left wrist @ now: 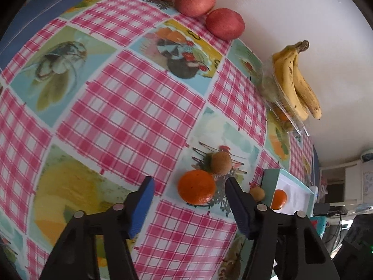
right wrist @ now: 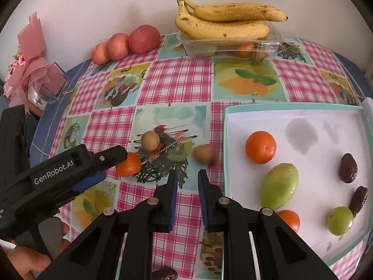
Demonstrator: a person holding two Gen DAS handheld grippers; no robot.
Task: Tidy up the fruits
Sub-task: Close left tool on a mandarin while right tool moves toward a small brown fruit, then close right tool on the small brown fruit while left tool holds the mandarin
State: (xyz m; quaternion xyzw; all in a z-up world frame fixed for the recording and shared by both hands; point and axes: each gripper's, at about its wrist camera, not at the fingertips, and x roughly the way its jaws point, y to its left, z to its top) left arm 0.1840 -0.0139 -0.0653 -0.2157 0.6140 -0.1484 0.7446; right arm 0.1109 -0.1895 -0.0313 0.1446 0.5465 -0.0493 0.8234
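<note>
Left wrist view: the left gripper [left wrist: 188, 186] stands with its blue-padded jaws apart around a round orange tangerine [left wrist: 196, 187] on the pink checked tablecloth [left wrist: 121, 107]; the pads do not press it. A small brown round fruit [left wrist: 221, 162] lies just beyond the tangerine. Another small brown fruit [left wrist: 257, 193] sits to the tangerine's right, beside the shallow turquoise-rimmed white tray [left wrist: 270, 184].

Right wrist view: the right gripper [right wrist: 187, 175] has its jaws nearly together, holding nothing, left of the tray [right wrist: 291, 108]. Far beyond the tangerine [right wrist: 129, 164], yellow bananas [right wrist: 223, 23] rest on a clear plastic box [right wrist: 268, 45].
</note>
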